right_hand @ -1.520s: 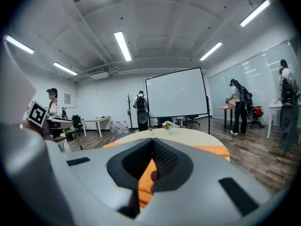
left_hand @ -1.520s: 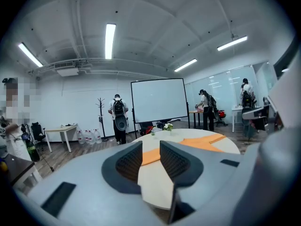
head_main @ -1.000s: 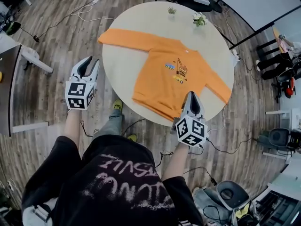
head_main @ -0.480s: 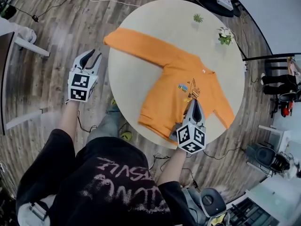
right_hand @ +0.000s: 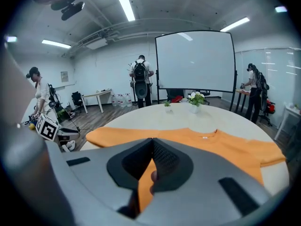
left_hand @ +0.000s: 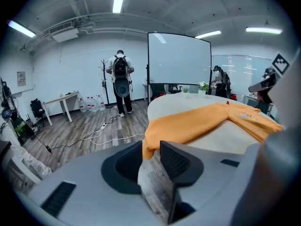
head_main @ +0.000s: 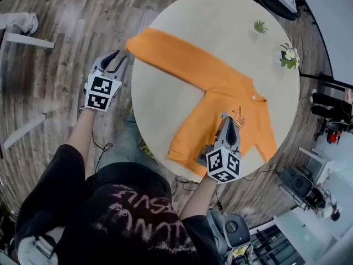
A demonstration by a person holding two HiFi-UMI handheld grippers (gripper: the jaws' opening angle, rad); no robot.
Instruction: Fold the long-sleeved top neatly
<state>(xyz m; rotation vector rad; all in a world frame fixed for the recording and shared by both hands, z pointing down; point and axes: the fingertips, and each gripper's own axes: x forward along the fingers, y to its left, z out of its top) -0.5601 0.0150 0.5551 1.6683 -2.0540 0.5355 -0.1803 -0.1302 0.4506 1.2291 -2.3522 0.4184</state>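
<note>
An orange long-sleeved top (head_main: 220, 93) lies flat, front up, on the round beige table (head_main: 165, 109). One sleeve stretches to the table's left edge, where its cuff (left_hand: 157, 128) hangs slightly over. My left gripper (head_main: 117, 61) hovers off the table beside that cuff, open. In the left gripper view the cuff sits just past the tips of my left gripper (left_hand: 151, 147), with floor showing between the jaws. My right gripper (head_main: 227, 120) is over the top's body near the printed picture, shut. The top (right_hand: 211, 142) spreads out beyond my right gripper (right_hand: 152, 142).
Two small potted plants (head_main: 260, 26) (head_main: 288, 57) stand on the table's far side. A whiteboard (right_hand: 195, 62) stands behind the table and people (left_hand: 121, 79) stand across the room. A chair (head_main: 237, 228) is near my right side. Cables lie on the wooden floor.
Both grippers have moved forward and down. The left one came close to the sleeve cuff. The right one went from the hem further over the top's body.
</note>
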